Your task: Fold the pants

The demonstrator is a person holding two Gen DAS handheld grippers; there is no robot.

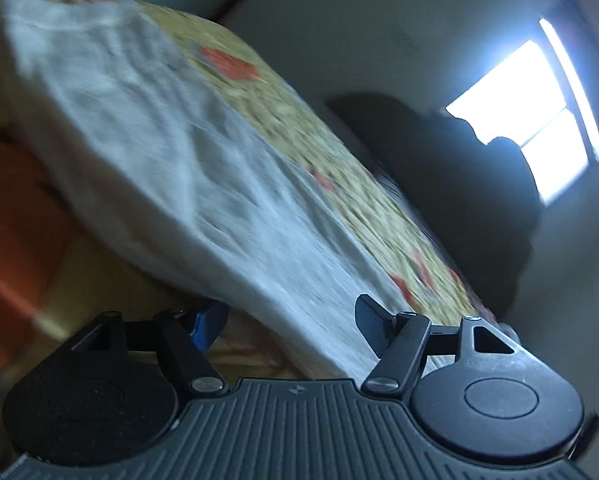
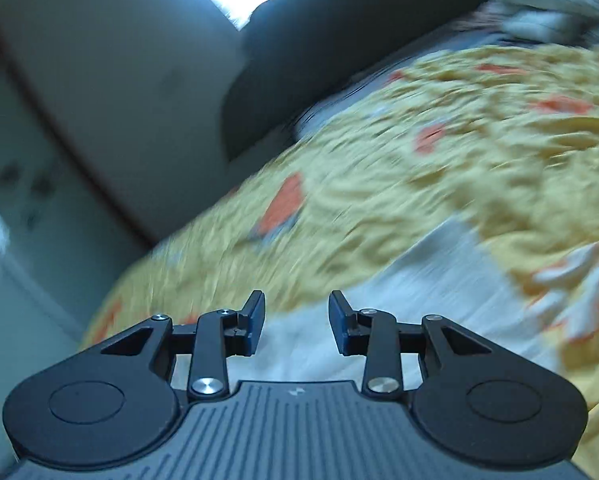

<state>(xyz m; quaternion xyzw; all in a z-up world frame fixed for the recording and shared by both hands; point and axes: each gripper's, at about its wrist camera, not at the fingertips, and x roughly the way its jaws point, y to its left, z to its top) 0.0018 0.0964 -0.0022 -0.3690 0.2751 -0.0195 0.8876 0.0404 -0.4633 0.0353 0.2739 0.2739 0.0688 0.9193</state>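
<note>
Dim bedroom, yellow patterned bedspread (image 2: 419, 168): the white pants (image 1: 171, 160) lie across it, apparently folded to a thick band, though blur hides how neatly. My left claw (image 1: 287, 320) is spread wide around their near end without pinching, my right claw (image 2: 297, 320) part-spread and empty over white cloth, so I judge more folds remain.

One pants (image 1: 171, 184), one bedspread (image 2: 419, 168), two tools: left tool (image 1: 289, 320), right tool (image 2: 296, 320).

A bed with a yellow, orange-patterned bedspread (image 2: 439, 184) carries pale white pants (image 1: 171, 168).
</note>
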